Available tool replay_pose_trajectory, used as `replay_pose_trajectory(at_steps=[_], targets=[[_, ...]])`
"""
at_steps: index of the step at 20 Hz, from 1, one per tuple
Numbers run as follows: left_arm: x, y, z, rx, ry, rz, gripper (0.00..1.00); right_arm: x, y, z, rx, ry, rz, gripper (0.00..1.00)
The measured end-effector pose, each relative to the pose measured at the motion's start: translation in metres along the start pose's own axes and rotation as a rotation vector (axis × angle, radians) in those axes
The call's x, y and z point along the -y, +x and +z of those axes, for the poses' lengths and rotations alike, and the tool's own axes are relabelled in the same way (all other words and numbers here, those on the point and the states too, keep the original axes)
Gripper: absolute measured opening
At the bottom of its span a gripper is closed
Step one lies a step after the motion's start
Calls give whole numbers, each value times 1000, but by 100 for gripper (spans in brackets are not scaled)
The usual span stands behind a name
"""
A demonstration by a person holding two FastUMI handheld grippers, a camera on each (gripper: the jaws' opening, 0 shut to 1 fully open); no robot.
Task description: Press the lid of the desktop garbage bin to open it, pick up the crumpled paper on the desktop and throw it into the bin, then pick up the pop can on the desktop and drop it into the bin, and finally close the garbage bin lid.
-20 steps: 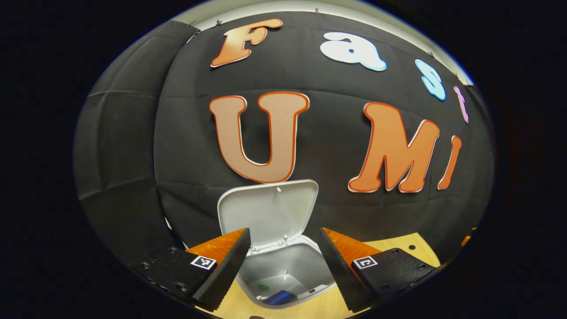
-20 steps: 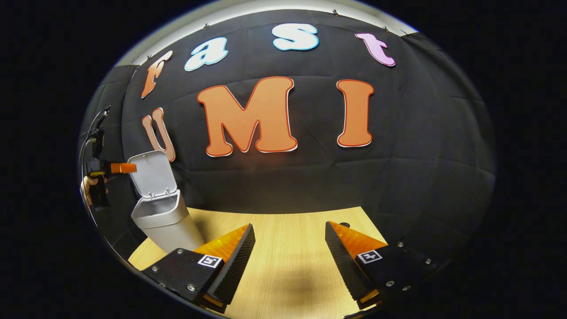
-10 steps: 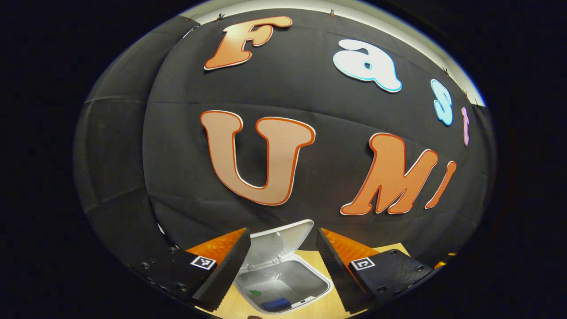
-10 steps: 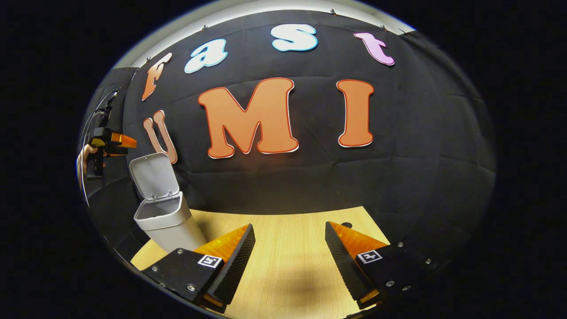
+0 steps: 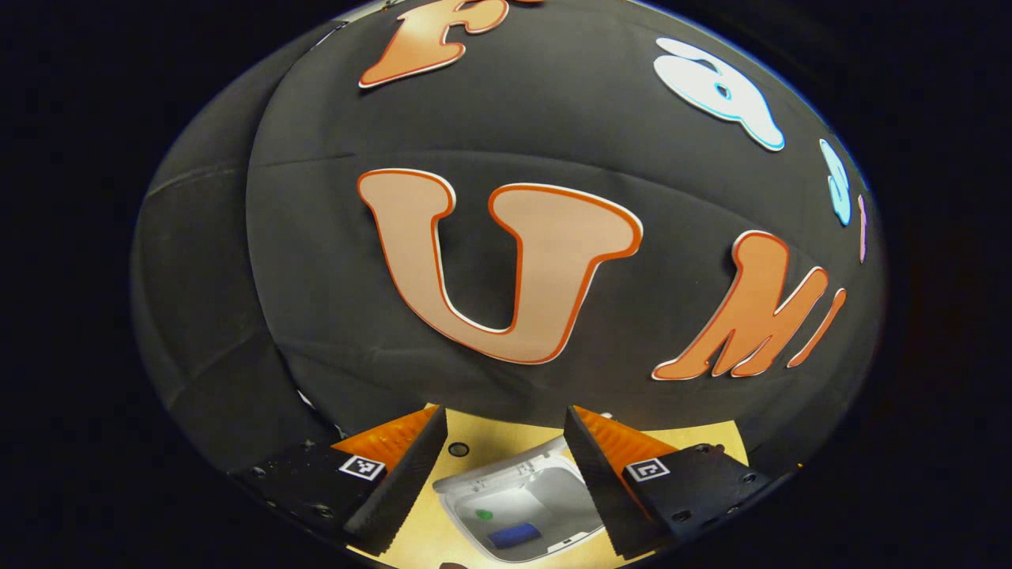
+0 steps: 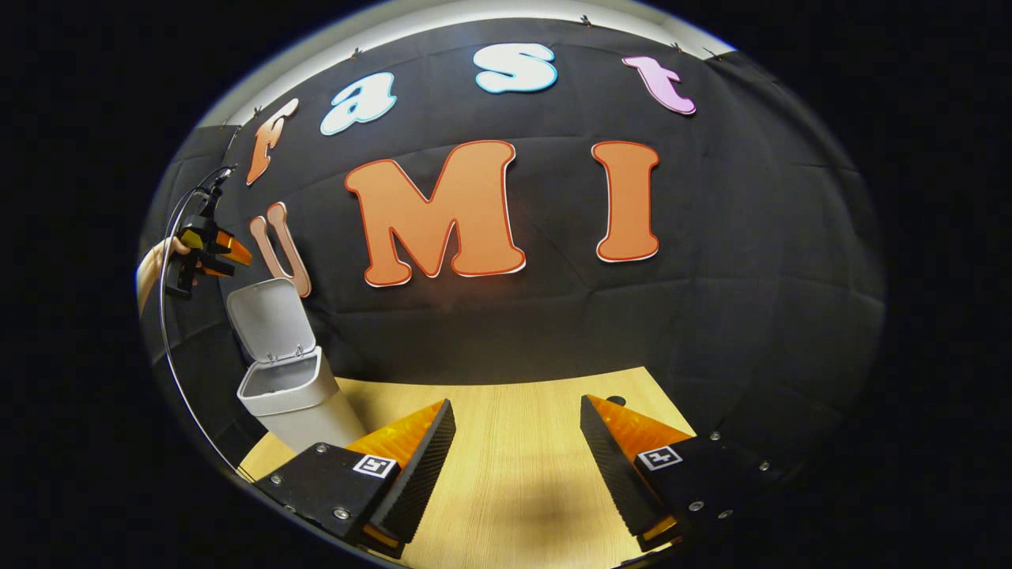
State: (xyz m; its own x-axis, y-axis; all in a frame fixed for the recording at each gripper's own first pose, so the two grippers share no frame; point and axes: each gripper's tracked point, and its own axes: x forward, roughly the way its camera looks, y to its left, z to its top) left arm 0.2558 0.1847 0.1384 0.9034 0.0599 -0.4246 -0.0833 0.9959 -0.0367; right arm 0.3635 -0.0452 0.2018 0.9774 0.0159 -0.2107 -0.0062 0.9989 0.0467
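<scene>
1. Spanning the lower part of both views is the wooden tabletop (image 6: 522,442), pale and grained, with the black cloth wall rising behind it.
2. Standing at the table's left edge in the right gripper view is the garbage bin (image 6: 304,411), a pale grey tapered box; its lid (image 6: 269,320) is hinged back and stands upright above the open mouth.
3. Looking down from the left gripper view, the same garbage bin (image 5: 545,541) lies directly below, its open mouth between the fingers; a blue object (image 5: 514,535), which may be the pop can, rests inside on the bottom, with a small green spot (image 5: 483,514) beside it. The crumpled paper cannot be made out.
4. Hanging above the bin is the left gripper (image 5: 506,466), fingers spread wide apart and gripping nothing; in the right gripper view it (image 6: 225,251) sits high over the raised lid, held by a hand (image 6: 154,265).
5. Hovering over bare tabletop, well to the right of the bin, is the right gripper (image 6: 518,450), its jaws likewise released and empty.
6. Smallest, a dark round hole (image 5: 458,449) marks the tabletop just behind the bin.
</scene>
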Motion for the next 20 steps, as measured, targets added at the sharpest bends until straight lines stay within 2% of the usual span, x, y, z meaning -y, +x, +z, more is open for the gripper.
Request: replay_pose_trajectory(at_steps=[6,11,16,20], targets=[[-17,31,-20,-80,4,38,94,1,3,-10,-16,19,-5,95],[-12,35,-54,-103,-46,-8,94,1,4,-14,-28,46,-9,95],[-3,21,-74,-91,-2,-38,95,-9,5,-18,-42,53,8,94],[8,7,-93,-79,-14,-63,94,-20,2,-20,-44,46,30,94]])
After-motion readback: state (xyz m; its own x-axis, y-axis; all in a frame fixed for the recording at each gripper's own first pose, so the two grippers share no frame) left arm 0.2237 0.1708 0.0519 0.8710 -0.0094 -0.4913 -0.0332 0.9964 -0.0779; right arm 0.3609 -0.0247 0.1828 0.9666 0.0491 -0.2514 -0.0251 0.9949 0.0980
